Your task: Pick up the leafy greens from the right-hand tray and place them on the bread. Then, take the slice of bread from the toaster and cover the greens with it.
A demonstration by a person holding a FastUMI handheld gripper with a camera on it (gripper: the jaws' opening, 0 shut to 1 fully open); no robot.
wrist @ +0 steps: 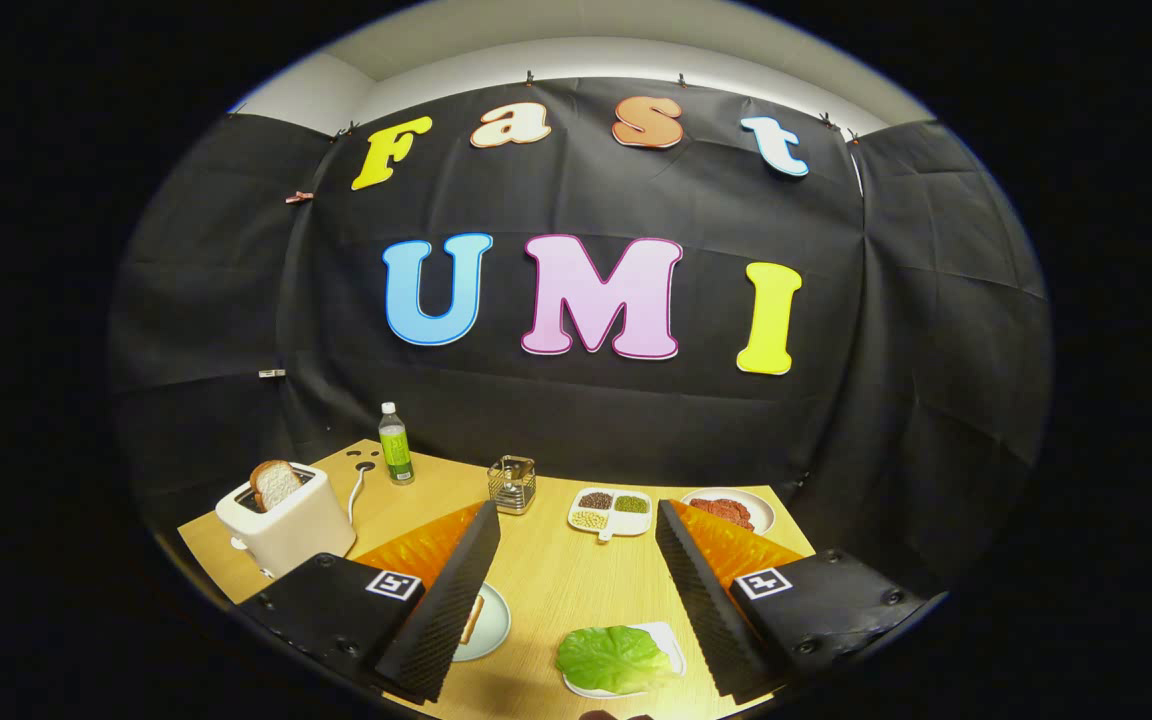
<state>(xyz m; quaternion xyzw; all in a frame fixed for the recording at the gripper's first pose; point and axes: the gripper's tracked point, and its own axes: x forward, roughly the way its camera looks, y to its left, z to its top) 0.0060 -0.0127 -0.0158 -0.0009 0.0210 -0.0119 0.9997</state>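
Fingers point(576, 585) spread wide, gripping nothing, hovering above the tabletop point(556, 580). Between them, nearest, the greens point(613, 658) lie on a white tray point(674, 645). Beside the left finger, a plate point(492, 622) carries bread point(473, 618), partly hidden. Farther off sit a sectioned dish point(610, 512) and a glass holder point(513, 484). At far left, the toaster point(283, 520) holds a slice point(275, 484); a bottle point(395, 444) stands behind.

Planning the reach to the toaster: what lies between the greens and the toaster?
In the gripper view, the open hand-held gripper's left finger and the bread plate lie between greens and toaster.
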